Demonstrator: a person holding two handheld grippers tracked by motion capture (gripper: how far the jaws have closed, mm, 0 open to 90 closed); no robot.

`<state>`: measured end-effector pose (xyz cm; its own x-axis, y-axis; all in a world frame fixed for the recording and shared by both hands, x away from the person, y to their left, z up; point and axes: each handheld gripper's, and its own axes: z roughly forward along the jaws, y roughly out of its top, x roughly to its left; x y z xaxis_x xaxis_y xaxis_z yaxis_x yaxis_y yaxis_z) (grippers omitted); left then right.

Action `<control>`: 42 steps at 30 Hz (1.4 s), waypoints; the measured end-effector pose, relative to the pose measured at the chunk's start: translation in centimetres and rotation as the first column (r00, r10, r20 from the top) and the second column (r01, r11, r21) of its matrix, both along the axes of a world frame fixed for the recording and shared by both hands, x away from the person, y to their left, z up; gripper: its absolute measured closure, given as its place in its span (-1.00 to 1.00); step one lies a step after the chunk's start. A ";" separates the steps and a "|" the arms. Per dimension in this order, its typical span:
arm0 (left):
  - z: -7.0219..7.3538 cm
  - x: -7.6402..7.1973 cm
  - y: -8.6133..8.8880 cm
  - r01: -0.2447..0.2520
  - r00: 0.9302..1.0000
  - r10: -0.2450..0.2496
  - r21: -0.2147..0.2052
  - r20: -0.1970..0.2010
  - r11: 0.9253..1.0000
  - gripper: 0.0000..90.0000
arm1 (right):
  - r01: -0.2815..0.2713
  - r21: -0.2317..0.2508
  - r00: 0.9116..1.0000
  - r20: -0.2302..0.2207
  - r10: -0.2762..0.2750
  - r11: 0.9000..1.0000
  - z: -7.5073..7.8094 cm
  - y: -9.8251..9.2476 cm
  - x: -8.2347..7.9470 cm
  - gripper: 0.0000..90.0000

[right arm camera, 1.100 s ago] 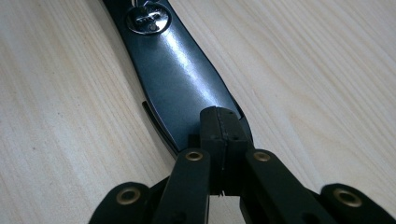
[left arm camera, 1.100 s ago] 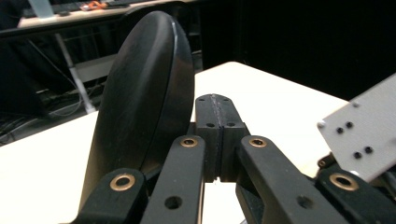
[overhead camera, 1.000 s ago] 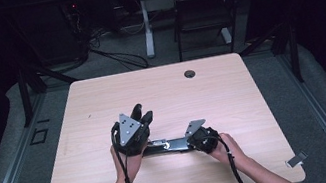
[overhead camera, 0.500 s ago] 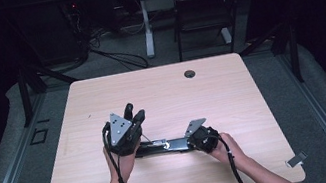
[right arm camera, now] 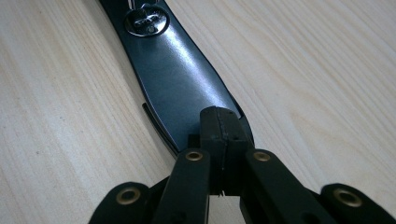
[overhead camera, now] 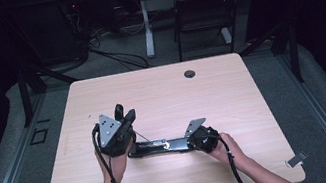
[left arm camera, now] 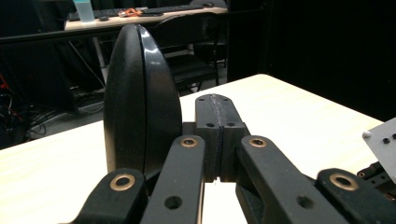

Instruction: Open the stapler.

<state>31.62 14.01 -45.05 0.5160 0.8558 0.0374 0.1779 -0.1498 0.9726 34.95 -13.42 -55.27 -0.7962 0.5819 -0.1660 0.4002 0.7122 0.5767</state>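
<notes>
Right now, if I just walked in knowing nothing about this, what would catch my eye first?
Probably the person's two hands at the near edge of the pale wooden table, each holding a black claw. The left claw is lifted and points away, its jaws pressed together. The right claw lies low, shut on the end of a long, glossy black case lying flat between the hands.

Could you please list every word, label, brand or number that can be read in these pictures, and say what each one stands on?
None can be read.
Silver round stud on the black leather strap: embossed marks, too blurred to read.
Grey plate on the left gripper: only holes, no text.
Things on the far desk: too small and dim to show any text.
</notes>
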 end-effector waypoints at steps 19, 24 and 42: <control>0.1 0.1 2.4 -0.085 0.996 0.085 -0.023 -0.007 0.996 1.00 | 0.003 0.000 1.000 -0.002 -0.003 1.000 0.0 0.0 0.0 1.00; -0.3 0.8 5.0 -0.136 0.989 0.134 -0.047 -0.058 0.990 1.00 | 0.002 -0.003 1.000 -0.013 -0.002 1.000 0.1 0.0 0.1 1.00; -1.2 2.1 6.1 -0.152 0.979 0.150 -0.007 -0.135 0.988 0.99 | 0.005 0.009 1.000 -0.020 -0.005 1.000 0.1 -0.1 0.1 1.00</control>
<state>33.71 20.15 -46.23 0.3799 0.9242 -0.0384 0.3256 -0.0948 0.9407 35.07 -13.48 -55.20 -0.7964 0.5872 -0.1448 0.4152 0.7050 0.5750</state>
